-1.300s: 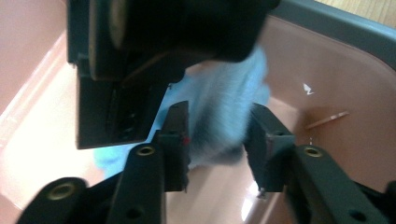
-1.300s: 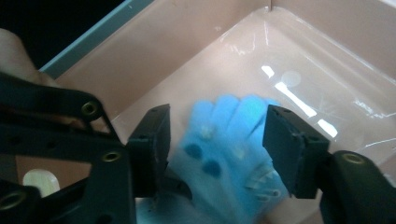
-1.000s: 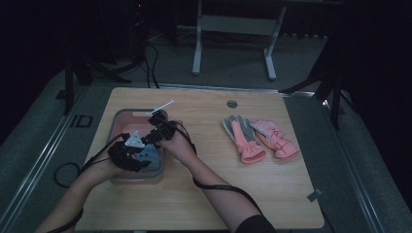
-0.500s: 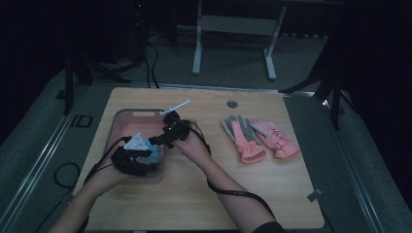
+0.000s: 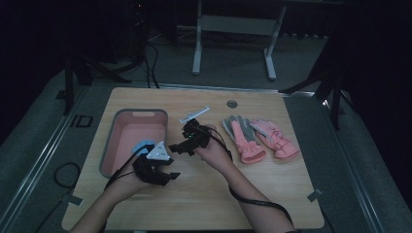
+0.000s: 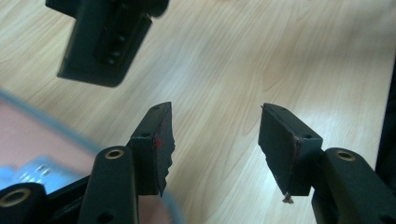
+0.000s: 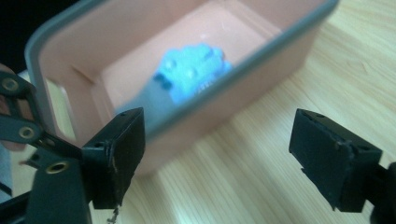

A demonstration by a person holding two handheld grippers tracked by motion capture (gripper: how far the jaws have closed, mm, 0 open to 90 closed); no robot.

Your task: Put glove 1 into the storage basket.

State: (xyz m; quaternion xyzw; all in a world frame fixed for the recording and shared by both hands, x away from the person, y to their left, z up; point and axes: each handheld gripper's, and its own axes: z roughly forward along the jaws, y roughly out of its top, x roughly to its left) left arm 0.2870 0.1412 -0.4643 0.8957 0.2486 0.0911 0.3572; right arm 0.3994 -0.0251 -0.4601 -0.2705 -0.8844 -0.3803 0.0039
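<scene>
Both your grippers have pulled back out of the pink bin (image 5: 127, 145). Your right gripper (image 5: 180, 147), jaws just opening, and left gripper (image 5: 165, 176) gape empty; the blue glove (image 7: 191, 70) lies at the right's eleven o'clock.

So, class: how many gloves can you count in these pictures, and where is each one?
3. Two pink gloves lie side by side on the table's right: one, the other. A blue glove lies in the pink bin; more may be hidden there.
</scene>
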